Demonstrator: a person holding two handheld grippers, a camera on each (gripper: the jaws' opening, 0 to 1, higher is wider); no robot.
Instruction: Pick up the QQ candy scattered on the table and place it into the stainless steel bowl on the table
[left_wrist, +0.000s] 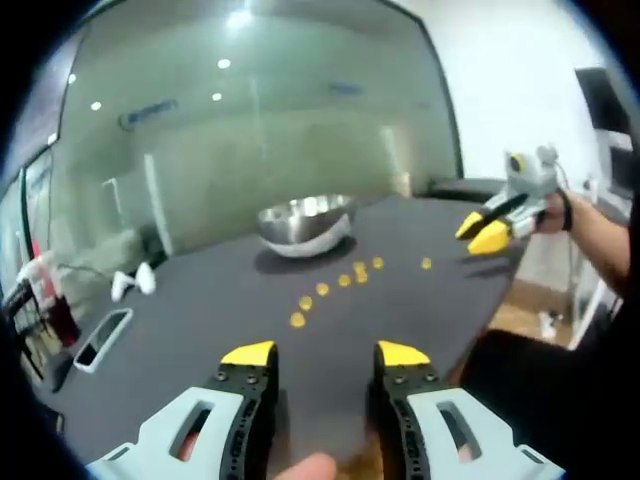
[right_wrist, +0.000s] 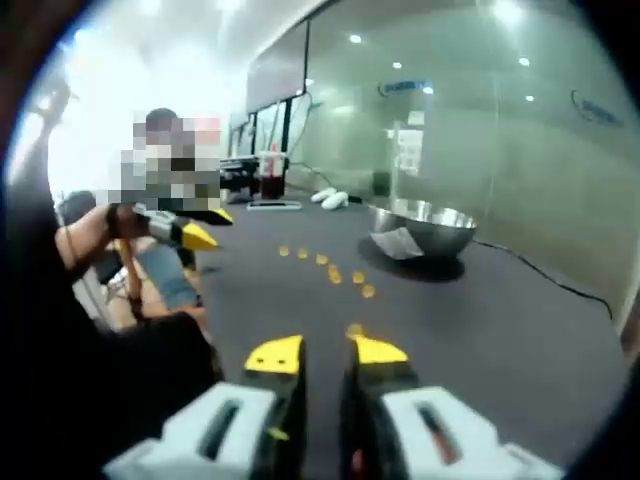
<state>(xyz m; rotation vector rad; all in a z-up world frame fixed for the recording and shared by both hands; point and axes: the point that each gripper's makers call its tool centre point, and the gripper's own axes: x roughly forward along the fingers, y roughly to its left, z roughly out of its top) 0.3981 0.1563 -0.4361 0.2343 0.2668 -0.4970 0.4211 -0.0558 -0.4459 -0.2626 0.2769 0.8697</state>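
We hold the left gripper (left_wrist: 324, 354) above the near edge of the dark table (left_wrist: 200, 320), jaws wide apart and empty. Our right gripper (right_wrist: 326, 352) hovers with jaws slightly parted, gripping nothing. The QQ candies (left_wrist: 322, 289) lie scattered in a loose line on the table, near the stainless steel bowl (left_wrist: 305, 224), which stands just beyond them.
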